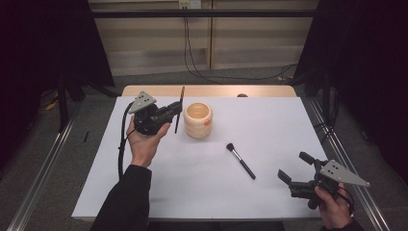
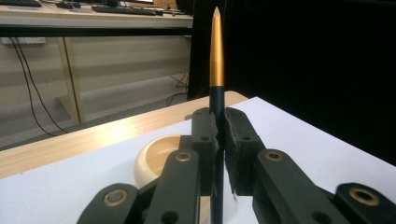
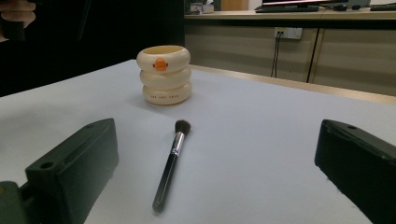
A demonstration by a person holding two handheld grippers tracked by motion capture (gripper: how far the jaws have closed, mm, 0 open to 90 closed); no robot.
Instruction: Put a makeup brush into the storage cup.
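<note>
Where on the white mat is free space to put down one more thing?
Free: the mat right of the cup up to its far right corner, and the near left part. Crowded: around the cup, where the left claw holds a pencil, and around the brush.

The left claw (image 1: 177, 111) is black with brass-ringed pivot screws, a grey three-cornered plate and a black trailing cable. The right claw (image 1: 295, 167) matches it. A dark sleeve (image 1: 124, 197) covers the left forearm.
</note>
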